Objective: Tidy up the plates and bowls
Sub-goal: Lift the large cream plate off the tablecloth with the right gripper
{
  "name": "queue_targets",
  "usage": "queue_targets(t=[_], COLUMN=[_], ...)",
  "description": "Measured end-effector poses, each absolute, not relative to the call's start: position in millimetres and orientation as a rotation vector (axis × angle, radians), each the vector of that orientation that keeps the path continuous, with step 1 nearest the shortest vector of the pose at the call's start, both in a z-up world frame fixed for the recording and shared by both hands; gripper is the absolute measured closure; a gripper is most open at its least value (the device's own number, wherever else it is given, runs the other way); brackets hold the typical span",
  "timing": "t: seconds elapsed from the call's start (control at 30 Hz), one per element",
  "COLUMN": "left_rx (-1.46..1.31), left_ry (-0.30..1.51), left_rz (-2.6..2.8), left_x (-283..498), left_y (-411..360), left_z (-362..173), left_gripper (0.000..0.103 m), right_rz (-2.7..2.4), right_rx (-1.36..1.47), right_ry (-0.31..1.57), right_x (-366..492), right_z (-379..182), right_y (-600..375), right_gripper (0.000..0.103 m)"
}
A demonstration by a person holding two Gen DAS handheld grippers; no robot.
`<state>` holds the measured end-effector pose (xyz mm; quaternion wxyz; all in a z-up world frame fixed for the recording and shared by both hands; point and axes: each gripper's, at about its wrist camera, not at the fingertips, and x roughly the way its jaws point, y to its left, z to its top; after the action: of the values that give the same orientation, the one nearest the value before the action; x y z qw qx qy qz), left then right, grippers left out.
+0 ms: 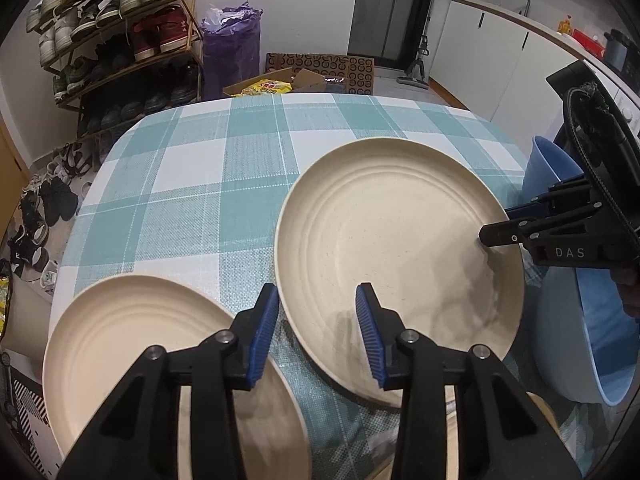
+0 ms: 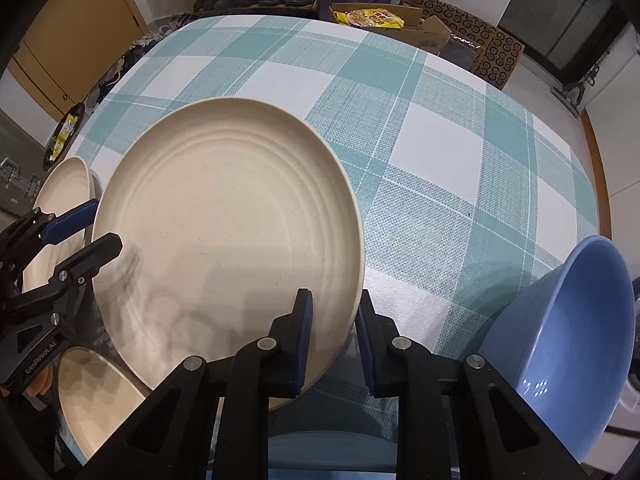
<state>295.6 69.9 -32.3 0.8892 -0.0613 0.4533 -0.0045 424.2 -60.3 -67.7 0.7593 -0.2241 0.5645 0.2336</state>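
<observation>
We hold the big cream plate point(image 2: 224, 216) by two edges on the checked tablecloth point(image 2: 440, 184). Our right gripper point(image 2: 332, 340) pinches its near-right rim between closed pads, while our left gripper point(image 1: 316, 332) straddles the near-left rim, narrowed, though we cannot tell if the pads press. A second cream plate point(image 1: 132, 344) lies just left of it (nearer our left hand), a likely stacking spot; the blue bowl point(image 2: 568, 328) leans at the right edge, beside our right gripper.
</observation>
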Motion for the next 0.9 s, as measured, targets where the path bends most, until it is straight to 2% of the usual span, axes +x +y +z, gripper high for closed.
queue_targets(t=[0.9], left_rx=[-0.167], left_ry=[0.82], left_rz=[0.057], left_x=[252.2], left_y=[93.7], left_z=[11.5], left_gripper=[0.064], right_rz=[0.543], right_rx=[-0.488], right_ry=[1.127], right_x=[380.6], right_z=[-13.3], right_y=[-35.1], right_gripper=[0.082])
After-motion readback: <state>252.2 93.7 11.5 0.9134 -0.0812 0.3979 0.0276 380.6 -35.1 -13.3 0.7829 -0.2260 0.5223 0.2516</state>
